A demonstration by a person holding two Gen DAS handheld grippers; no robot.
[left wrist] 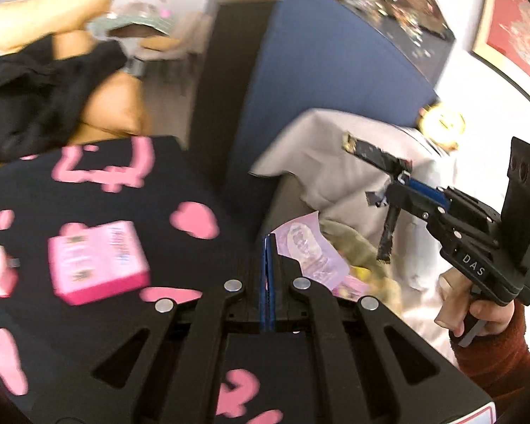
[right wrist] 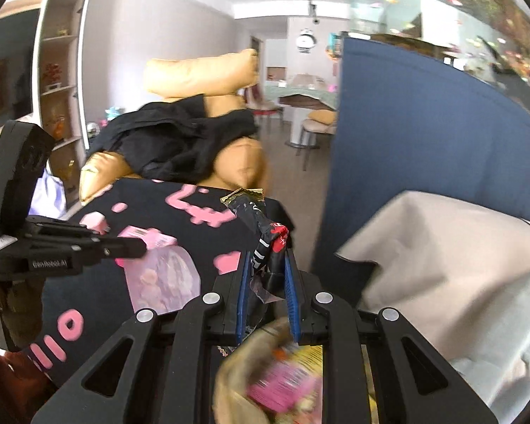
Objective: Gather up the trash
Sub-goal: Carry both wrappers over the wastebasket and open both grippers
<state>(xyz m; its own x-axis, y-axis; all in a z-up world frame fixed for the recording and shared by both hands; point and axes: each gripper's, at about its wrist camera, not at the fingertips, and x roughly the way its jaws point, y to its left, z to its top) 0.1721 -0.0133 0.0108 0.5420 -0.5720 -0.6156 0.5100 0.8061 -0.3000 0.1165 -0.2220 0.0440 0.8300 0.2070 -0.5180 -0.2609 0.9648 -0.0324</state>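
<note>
Wrapper [right wrist: 265, 243], black, stands upright in your right tongs [right wrist: 266, 282], clamped; left tongs [left wrist: 269, 282] are shut, empty. Trash bag [right wrist: 441, 265] lies lower right.

Blue partition [right wrist: 406, 134] is blocking the right w/ white cloth [right wrist: 459, 265] beneath; floor gap [right wrist: 300, 190] is staying open beside black surface [left wrist: 88, 194].

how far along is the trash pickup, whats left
Done: wrappers already lie in the lined bin. In hand: the right gripper clamps a black wrapper; the left gripper is shut on a pale pink wrapper. Left: the pink box sits on the black table.
</note>
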